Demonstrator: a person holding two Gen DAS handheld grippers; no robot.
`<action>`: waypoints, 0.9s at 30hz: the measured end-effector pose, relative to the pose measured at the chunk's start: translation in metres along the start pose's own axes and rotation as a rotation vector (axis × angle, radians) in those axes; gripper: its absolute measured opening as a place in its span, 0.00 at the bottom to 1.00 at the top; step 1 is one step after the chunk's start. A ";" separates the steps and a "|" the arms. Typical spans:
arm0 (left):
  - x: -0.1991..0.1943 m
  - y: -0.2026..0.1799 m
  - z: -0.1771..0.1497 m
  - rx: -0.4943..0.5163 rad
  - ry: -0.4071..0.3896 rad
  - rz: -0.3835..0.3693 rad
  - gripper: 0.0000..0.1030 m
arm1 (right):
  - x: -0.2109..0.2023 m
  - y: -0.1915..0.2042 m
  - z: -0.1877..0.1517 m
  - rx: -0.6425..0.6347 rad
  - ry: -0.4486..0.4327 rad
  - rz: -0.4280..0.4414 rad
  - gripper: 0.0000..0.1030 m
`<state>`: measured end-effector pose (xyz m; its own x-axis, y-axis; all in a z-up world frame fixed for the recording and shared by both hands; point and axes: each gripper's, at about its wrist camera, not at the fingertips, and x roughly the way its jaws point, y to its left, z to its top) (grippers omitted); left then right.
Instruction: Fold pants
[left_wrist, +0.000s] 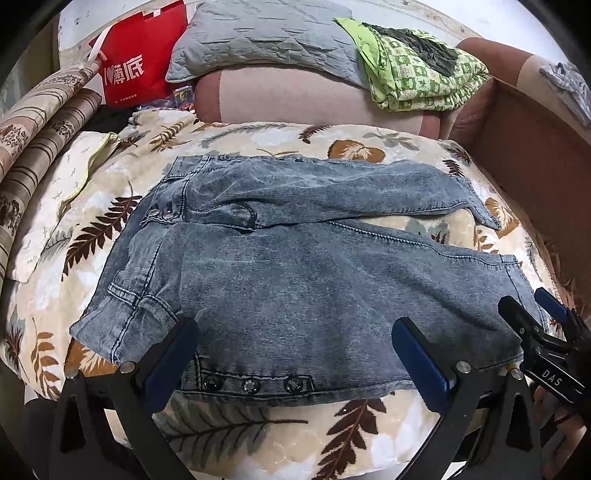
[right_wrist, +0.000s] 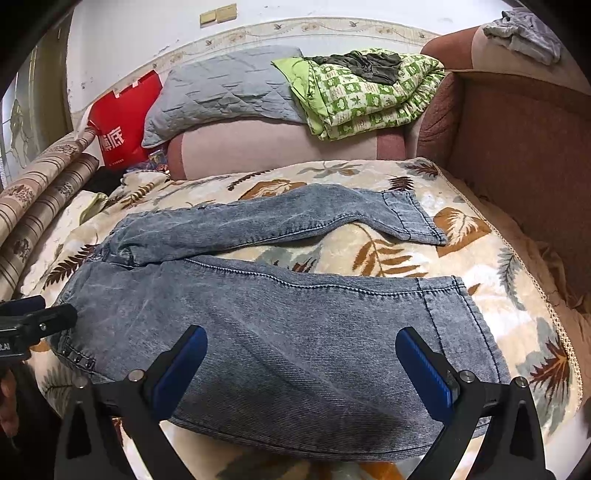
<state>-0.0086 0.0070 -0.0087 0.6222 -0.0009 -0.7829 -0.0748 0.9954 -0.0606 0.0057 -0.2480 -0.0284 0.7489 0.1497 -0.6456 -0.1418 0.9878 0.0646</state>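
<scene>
The jeans (left_wrist: 295, 266) lie flat across the middle of both frames on a leaf-print blanket (left_wrist: 110, 206), waistband at the left, the two legs spread apart toward the right. The left gripper (left_wrist: 295, 350) fills the bottom of its frame with its fingers wide apart over the near waistband edge, holding nothing. The right gripper (right_wrist: 301, 354) sits at the bottom of its own frame, fingers likewise wide apart above the near leg, nothing between them. A red bag (left_wrist: 140, 55) stands at upper left, a grey pillow (left_wrist: 258, 40) top centre, a green quilt (left_wrist: 413, 70) upper right.
</scene>
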 end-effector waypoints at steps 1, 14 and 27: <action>-0.001 0.001 0.000 -0.001 -0.002 0.000 1.00 | 0.000 0.000 0.000 0.000 0.000 -0.001 1.00; -0.009 0.017 -0.008 -0.038 -0.002 -0.031 1.00 | 0.003 -0.005 -0.008 -0.008 0.013 -0.061 1.00; -0.021 0.059 -0.020 -0.142 -0.010 -0.071 1.00 | -0.016 -0.020 -0.003 0.155 0.082 0.065 1.00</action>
<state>-0.0420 0.0640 -0.0083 0.6372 -0.0688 -0.7676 -0.1393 0.9693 -0.2025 -0.0054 -0.2699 -0.0215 0.6850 0.2162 -0.6957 -0.0819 0.9718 0.2213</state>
